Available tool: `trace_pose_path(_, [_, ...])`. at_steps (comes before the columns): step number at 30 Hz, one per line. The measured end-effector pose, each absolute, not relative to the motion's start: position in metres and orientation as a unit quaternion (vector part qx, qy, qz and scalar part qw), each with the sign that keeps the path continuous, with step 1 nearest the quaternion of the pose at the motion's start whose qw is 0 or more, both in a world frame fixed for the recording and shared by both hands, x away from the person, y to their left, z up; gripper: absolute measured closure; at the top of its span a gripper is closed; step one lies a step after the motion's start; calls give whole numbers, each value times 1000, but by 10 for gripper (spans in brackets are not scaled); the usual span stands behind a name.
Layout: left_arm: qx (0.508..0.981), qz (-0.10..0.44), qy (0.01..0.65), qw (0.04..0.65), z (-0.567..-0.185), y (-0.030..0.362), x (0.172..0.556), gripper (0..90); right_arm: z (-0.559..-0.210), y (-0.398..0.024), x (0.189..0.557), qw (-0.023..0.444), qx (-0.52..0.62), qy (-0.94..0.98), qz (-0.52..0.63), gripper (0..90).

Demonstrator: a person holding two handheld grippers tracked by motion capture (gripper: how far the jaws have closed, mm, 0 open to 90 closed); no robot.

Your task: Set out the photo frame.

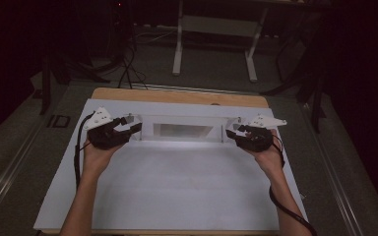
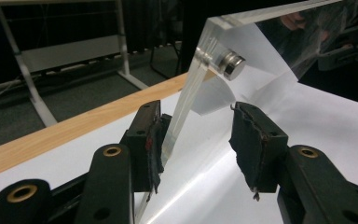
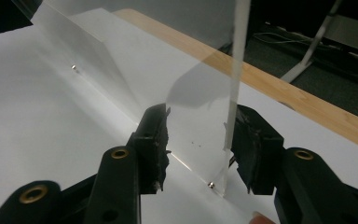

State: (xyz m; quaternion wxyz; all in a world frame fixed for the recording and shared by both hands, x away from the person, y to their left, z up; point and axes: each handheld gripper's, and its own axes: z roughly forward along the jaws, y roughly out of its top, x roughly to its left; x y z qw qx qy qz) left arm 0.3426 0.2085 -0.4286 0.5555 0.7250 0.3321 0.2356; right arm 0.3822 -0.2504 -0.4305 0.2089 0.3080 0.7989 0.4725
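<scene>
Scene: A person at a bench (image 1: 177, 96) covered by a white sheet (image 1: 187, 187) works a clear acrylic box (image 1: 182, 130) with a claw in each hand.
Box: It stands near the far edge of the sheet, between the two claws; a round metal fastener (image 2: 230, 64) marks one upper corner in the left gripper view.
Left claw (image 1: 130, 129): At the box's left end, jaws part-open astride an upright end wall; the left pad (image 2: 154, 149) touches the panel, the right pad (image 2: 249, 142) stands clear.
Right claw (image 1: 235, 132): At the box's right end, jaws narrowed astride the clear end wall (image 3: 200, 116); whether the pads press on it cannot be told.
Background: White desk legs (image 1: 178, 44) stand on the dark floor beyond.
</scene>
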Motion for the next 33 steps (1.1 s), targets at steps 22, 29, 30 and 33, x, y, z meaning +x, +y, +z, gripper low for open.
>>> trace_pose_path(22, [695,259,383,550,-438,204,364,452,-430,-242,401,234,321,792,464,581])
trace_pose_path(29, [706,255,380,541,-443,202,370,444,-430,-241,406,234,328,789,464,581])
trace_pose_path(30, [706,254,381,540,-443,201,371,445,-430,-241,407,234,330,788,465,581])
trace_pose_path(33, [708,254,382,536,-445,200,374,446,-430,-241,408,235,330,787,464,580])
